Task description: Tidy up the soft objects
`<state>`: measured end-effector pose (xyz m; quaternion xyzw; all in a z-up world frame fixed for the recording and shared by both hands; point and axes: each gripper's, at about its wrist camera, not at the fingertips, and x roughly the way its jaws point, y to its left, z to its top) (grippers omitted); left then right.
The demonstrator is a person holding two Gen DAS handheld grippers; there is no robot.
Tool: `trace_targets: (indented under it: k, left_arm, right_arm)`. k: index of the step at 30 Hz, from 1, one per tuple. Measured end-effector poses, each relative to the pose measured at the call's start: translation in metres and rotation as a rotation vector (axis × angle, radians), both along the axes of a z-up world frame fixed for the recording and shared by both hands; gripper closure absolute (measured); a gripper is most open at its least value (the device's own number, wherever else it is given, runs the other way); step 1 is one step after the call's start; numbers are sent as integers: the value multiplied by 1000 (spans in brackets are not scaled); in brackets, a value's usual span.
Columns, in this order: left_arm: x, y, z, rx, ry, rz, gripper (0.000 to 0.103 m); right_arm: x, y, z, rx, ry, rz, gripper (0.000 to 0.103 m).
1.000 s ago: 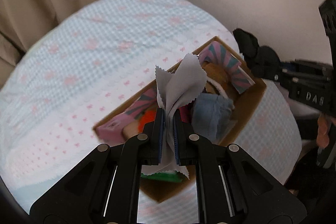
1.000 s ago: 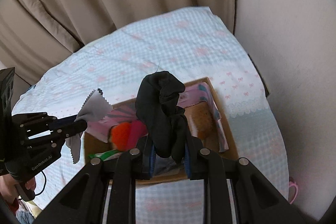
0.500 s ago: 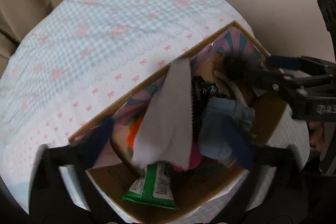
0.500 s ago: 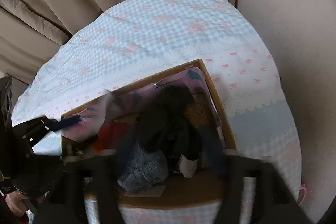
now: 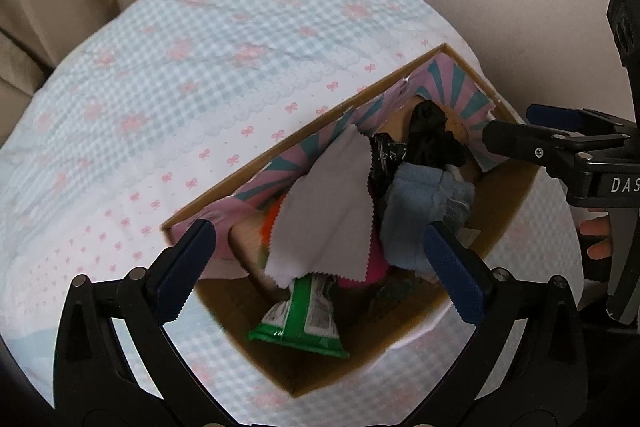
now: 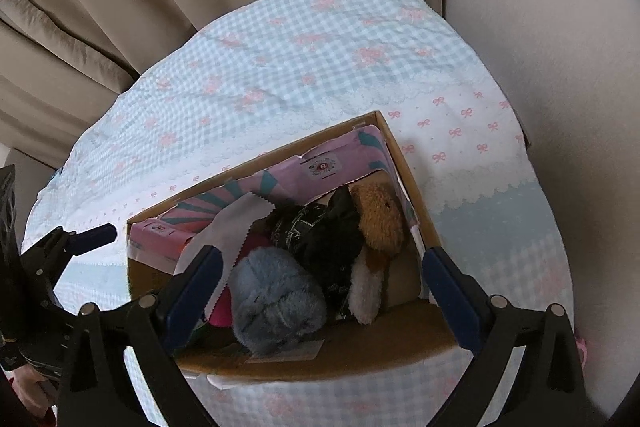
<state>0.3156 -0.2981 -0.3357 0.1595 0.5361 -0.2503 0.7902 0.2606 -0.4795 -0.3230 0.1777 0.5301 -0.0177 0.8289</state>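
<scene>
Both my grippers, left [image 5: 320, 263] and right [image 6: 320, 287] (opening), gape empty above the brown cardboard box [image 5: 516, 195]; grey pinked cloth [image 5: 324, 207] lies between my left fingers.

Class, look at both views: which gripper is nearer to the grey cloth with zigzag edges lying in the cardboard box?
Left. The left gripper hangs open directly above the grey cloth; the right gripper, jaws opening, hangs above the blue fluffy toy beside it.

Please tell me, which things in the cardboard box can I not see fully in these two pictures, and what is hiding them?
- Orange item, left wrist view: mostly under the white cloth.
- Green packet, left wrist view: top under that cloth; print too small to read.
- Box floor, right wrist view: hidden by the blue plush, black cloth and brown plush toy.
</scene>
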Motion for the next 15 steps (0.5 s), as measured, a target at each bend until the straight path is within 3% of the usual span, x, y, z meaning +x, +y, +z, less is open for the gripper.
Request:
trace_targets:
  k: [7, 15]
  left_arm:
    - [-27, 30, 61, -36, -79, 43, 0]
    - [-80, 93, 165, -140, -204, 150, 0]
  right_arm:
    - [-20, 16, 47, -43, -52, -1, 3]
    - [-67, 59, 145, -110, -179, 3, 3]
